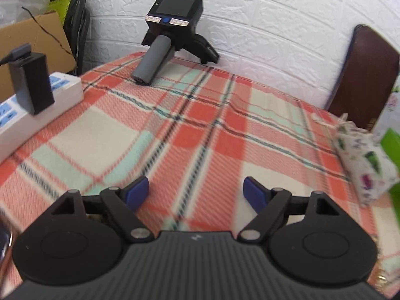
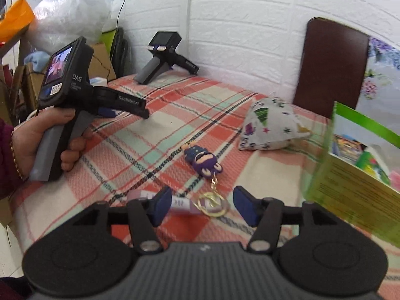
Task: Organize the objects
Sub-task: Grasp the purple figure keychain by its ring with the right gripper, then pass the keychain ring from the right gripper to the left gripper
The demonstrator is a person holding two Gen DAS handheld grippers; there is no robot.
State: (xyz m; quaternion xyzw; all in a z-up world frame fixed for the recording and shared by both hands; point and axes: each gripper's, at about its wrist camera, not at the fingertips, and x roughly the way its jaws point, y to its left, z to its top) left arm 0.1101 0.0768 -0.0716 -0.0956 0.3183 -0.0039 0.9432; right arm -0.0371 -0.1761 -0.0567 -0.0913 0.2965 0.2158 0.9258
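Note:
In the right wrist view a purple figure keychain (image 2: 203, 162) with a gold ring (image 2: 212, 203) lies on the plaid cloth, and a small pale tube (image 2: 178, 203) lies across just before my right gripper (image 2: 202, 206), which is open and empty above them. A patterned cloth pouch (image 2: 271, 126) lies further back right; it also shows in the left wrist view (image 1: 363, 165). My left gripper (image 1: 196, 192) is open and empty over bare cloth; it shows in the right wrist view (image 2: 125, 108), held in a hand at the left.
A spare handheld gripper (image 1: 172, 35) stands at the back by the white wall. A white power strip (image 1: 37, 107) with a black adapter sits at the left edge. A green box (image 2: 355, 172) with items stands at the right. A brown chair back (image 2: 330, 67) is behind.

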